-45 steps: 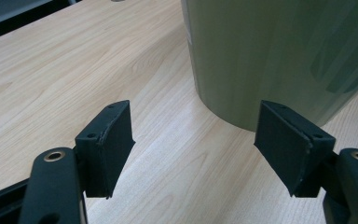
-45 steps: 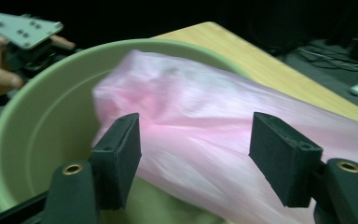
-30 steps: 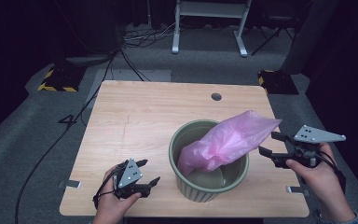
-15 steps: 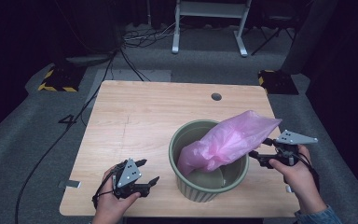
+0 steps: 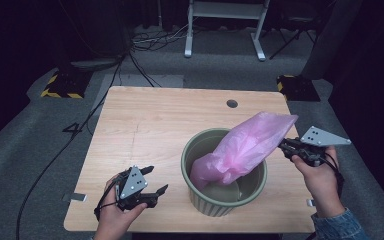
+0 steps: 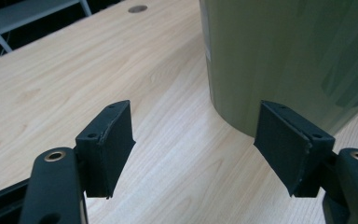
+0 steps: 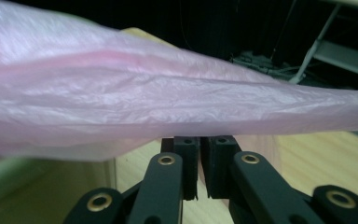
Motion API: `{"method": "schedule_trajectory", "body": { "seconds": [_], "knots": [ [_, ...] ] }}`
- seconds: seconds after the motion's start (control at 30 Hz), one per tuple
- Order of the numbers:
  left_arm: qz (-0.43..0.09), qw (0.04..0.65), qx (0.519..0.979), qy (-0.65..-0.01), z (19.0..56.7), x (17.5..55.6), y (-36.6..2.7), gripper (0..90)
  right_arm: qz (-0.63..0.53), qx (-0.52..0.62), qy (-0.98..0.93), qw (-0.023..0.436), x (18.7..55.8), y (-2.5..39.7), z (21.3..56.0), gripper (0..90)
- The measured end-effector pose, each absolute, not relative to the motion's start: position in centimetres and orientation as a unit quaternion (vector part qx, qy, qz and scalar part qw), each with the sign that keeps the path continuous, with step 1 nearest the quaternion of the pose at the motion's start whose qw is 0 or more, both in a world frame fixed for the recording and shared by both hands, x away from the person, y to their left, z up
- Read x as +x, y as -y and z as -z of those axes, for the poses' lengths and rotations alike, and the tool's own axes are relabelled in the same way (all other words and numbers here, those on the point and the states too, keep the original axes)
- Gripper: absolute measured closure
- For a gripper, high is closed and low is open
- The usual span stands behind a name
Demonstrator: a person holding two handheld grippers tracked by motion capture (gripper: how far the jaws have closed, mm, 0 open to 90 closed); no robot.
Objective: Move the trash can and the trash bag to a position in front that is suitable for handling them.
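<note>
A pink plastic bag [image 5: 245,147] droops into an olive green ribbed bin [image 5: 215,205] on the wooden table [image 5: 145,120], and its upper end stretches out past the bin's right rim. My right gripper [image 5: 283,145] holds that end, jaws pressed together. In the right gripper view the bag [image 7: 168,93] drapes across the tips of the right gripper [image 7: 199,142]. My left gripper [image 5: 157,179] rests low at the table's front left, open and empty. In its own view the left gripper [image 6: 193,140] faces the bin's wall [image 6: 284,60] from close by.
A round cable hole [image 5: 232,103] sits near the table's far edge. Beyond the table lie grey floor, cables and a white stand's legs [image 5: 225,30]. The table's right edge runs close under my right hand. Bare wood spreads left of the bin.
My right gripper has moved left and inward to the bag's outer end and shut on it. The left gripper has stayed where it was.
</note>
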State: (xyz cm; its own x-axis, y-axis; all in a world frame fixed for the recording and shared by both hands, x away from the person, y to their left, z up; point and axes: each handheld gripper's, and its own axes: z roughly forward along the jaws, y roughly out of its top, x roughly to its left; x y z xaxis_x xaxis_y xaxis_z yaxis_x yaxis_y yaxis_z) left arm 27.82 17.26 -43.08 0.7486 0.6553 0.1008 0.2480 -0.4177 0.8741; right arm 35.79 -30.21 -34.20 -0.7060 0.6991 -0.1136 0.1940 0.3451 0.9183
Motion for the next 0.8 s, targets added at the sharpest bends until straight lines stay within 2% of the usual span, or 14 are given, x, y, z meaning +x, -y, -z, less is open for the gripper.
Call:
{"method": "schedule_trajectory", "body": {
  "seconds": [0.4,0.8],
  "knots": [
    [-0.23,0.469,0.805,-0.282,40.5,28.1,-16.9,28.4,-0.514,0.237,-0.776,0.279,34.2,28.5,30.0,89.4],
    [-0.226,0.492,0.804,-0.248,36.7,28.6,-15.4,28.4,-0.517,0.219,-0.777,0.283,33.7,27.4,28.5,89.8]
  ]
}}
